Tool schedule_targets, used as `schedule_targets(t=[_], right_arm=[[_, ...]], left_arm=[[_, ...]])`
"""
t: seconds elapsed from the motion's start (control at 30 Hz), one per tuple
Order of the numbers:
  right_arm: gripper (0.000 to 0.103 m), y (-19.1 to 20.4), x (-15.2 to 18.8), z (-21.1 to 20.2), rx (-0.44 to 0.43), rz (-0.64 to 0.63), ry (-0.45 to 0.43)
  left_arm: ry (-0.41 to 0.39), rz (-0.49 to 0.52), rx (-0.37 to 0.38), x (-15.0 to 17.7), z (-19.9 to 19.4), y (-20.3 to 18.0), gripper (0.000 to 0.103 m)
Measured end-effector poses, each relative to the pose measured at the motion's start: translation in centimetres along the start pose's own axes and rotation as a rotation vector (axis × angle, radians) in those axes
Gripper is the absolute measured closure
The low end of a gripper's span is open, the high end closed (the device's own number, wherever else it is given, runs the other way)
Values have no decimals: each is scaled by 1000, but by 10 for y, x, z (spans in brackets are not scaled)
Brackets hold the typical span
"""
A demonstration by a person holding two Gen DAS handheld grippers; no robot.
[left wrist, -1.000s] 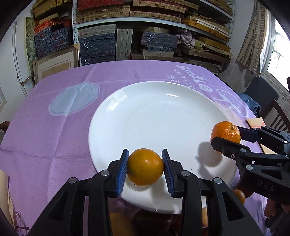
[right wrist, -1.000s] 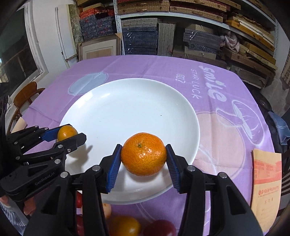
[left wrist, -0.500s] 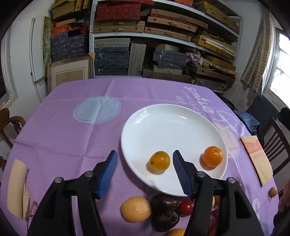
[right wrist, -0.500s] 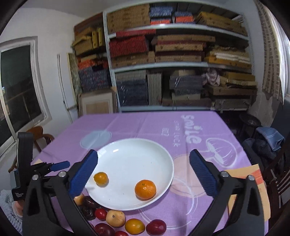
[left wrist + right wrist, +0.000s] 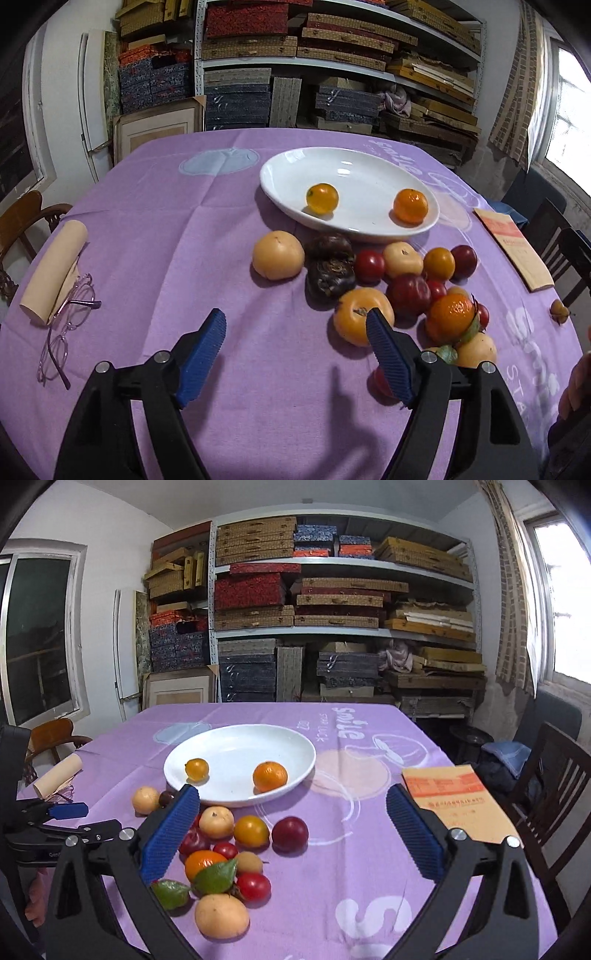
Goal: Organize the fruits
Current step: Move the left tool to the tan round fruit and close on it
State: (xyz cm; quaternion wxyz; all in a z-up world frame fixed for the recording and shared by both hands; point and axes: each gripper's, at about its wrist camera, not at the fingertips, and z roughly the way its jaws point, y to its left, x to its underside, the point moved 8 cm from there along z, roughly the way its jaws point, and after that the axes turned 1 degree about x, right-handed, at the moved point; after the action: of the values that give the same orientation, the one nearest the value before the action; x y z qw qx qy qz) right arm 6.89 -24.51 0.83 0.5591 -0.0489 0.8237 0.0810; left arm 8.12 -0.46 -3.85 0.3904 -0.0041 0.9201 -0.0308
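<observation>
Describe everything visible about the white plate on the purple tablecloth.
The round white glossy plate, ceramic by its look, lies flat on the purple tablecloth beyond the loose fruit pile. It is shallow, with a raised rim, and shows bright highlights. It holds two fruits set apart: a small smooth yellow-orange fruit on its left and a larger dimpled orange mandarin on its right. Neither gripper touches it.

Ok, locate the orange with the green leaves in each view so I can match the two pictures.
Left wrist: the leafy orange sits right of centre, at the near right end of the fruit pile, past the left hand-held gripper.
Right wrist: the same orange is lower left, just right of the left finger.
Shared landmark: the white plate holding two oranges.
</observation>
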Motion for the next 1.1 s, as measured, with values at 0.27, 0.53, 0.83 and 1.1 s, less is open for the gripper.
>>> schedule_targets(t=[0.27, 0.53, 0.83, 1.1], right_arm=[[4, -23, 16, 7, -31, 104, 38], [4, -22, 19, 12, -43, 120, 58], [4, -21, 19, 17, -54, 124, 75], [4, -20, 21, 19, -62, 131, 89]], left_arm=[[29, 47, 3, -3, 23, -26, 24], [77, 5, 12, 0, 48, -24, 24], [117, -42, 3, 4, 58, -11, 24], [65, -43, -7, 6, 43, 5, 25]])
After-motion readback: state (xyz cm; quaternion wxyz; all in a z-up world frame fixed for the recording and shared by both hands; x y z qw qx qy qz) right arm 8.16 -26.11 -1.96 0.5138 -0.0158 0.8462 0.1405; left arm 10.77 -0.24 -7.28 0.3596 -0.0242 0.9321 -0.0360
